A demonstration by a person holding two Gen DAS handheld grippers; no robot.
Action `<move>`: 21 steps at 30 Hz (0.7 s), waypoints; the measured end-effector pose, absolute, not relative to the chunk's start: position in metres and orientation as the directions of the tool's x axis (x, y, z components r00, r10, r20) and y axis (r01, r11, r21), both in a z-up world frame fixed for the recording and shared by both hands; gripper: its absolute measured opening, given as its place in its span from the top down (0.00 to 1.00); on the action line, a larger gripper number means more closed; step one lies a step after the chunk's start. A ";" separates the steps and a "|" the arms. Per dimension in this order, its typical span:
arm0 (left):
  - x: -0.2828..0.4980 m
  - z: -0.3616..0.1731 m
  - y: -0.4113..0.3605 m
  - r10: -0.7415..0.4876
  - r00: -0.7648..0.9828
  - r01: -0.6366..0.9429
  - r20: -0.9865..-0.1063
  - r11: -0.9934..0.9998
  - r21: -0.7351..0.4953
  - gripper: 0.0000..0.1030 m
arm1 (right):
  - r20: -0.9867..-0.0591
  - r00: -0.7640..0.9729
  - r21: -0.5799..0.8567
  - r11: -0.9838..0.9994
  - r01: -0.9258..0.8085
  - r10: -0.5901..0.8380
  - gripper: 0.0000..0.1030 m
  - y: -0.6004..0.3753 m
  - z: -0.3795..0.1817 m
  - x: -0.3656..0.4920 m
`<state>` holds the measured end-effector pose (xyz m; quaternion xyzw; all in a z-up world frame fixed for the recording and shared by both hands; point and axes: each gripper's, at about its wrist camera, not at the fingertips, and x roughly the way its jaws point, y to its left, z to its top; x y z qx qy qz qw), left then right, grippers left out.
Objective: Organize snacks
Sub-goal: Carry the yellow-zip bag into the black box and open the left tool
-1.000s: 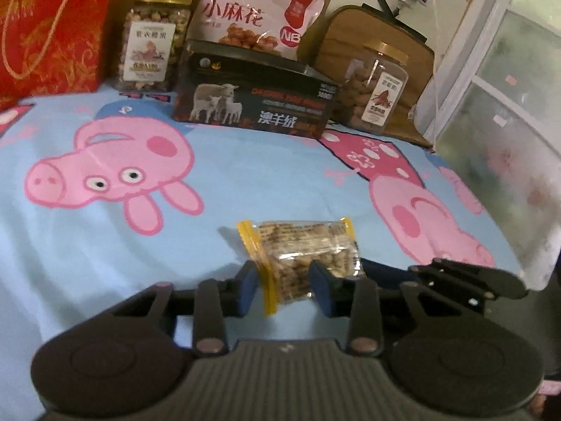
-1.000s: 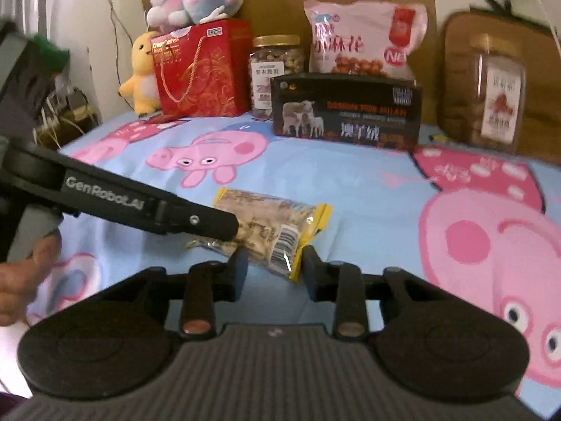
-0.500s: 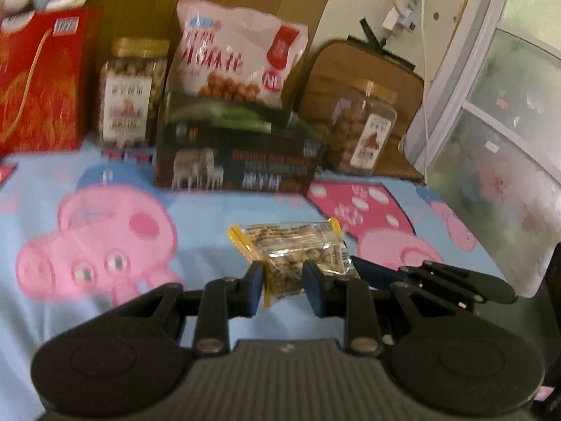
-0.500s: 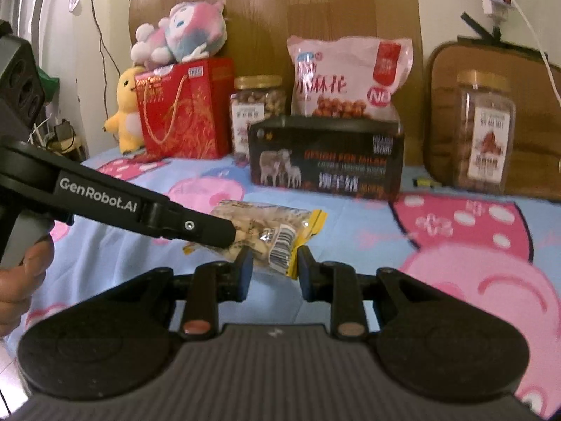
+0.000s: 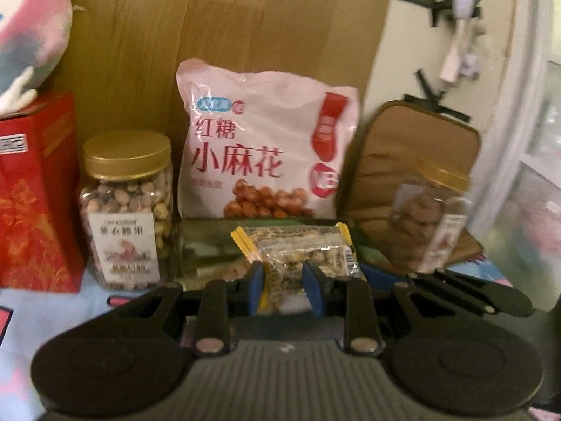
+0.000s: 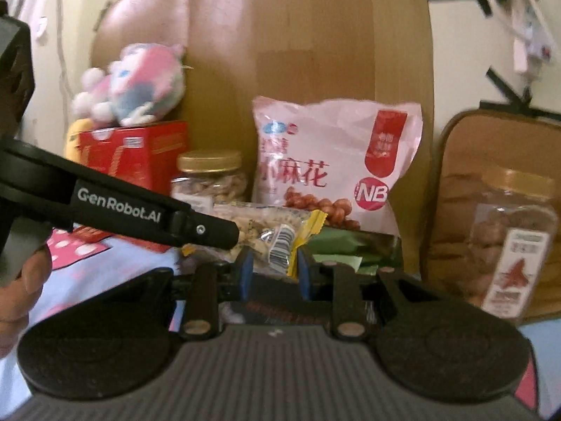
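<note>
Moved since earlier: both grippers have carried the small snack packet [image 5: 298, 252] up off the pig-print bed cover [image 5: 21, 329] and toward the back row; a second ago it lay flat on the cover, now it hangs in the air in front of the dark box [image 5: 207, 245].
Left gripper: the left gripper [image 5: 282, 286] is clamped on the packet's near edge, blue pads pressing the film from both sides.
Right gripper: the right gripper [image 6: 271, 273] pinches the packet's barcode end, jaws narrowed onto the yellow crimp.
Packet position: it sits held between the two grippers, above the box top, at 6 o'clock from the pink bag [image 5: 263, 154].
Neighbours: the gold-lidded nut jar [image 5: 126, 207] stands at 9 o'clock of the packet, the second jar [image 5: 427, 217] at 3 o'clock, the red gift box [image 5: 35, 203] further out at 9 o'clock.
Risk, slip: the film looks slick and soft, so if either grip loosens first the packet would likely swing and drop to one side.
Risk, tear: pulling the two grippers apart could stretch or split the crimped seal.
Risk, knock: pushing too far toward 12 o'clock may topple the leaning pink bag.
Risk, sight: both views are blurred, so the clearance above the box cannot be judged.
</note>
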<state>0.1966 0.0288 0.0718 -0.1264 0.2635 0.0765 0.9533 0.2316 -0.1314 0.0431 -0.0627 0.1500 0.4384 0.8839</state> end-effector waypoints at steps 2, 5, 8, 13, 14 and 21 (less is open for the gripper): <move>0.212 0.065 0.031 0.101 0.842 -0.228 -0.530 0.957 -0.180 0.76 | -0.336 0.578 0.025 0.620 -0.784 0.744 0.70 -0.123 0.039 0.246; 0.226 0.054 0.032 0.140 0.832 -0.257 -0.537 0.955 -0.148 0.74 | -0.339 0.602 0.024 0.646 -0.763 0.723 0.67 -0.115 0.033 0.259; 0.226 0.049 0.030 0.152 0.828 -0.266 -0.539 0.954 -0.141 0.74 | -0.353 0.609 0.041 0.662 -0.749 0.711 0.62 -0.117 0.029 0.263; 0.202 0.057 0.027 0.159 0.830 -0.296 -0.535 0.938 -0.179 0.73 | -0.339 0.605 0.063 0.659 -0.750 0.721 0.61 -0.133 0.037 0.254; 0.194 0.059 0.026 0.162 0.826 -0.306 -0.540 0.933 -0.189 0.73 | -0.337 0.602 0.075 0.658 -0.749 0.724 0.60 -0.137 0.038 0.251; 0.138 0.065 -0.001 0.206 0.820 -0.329 -0.534 0.933 -0.146 0.64 | -0.322 0.604 0.169 0.672 -0.721 0.729 0.55 -0.174 0.041 0.221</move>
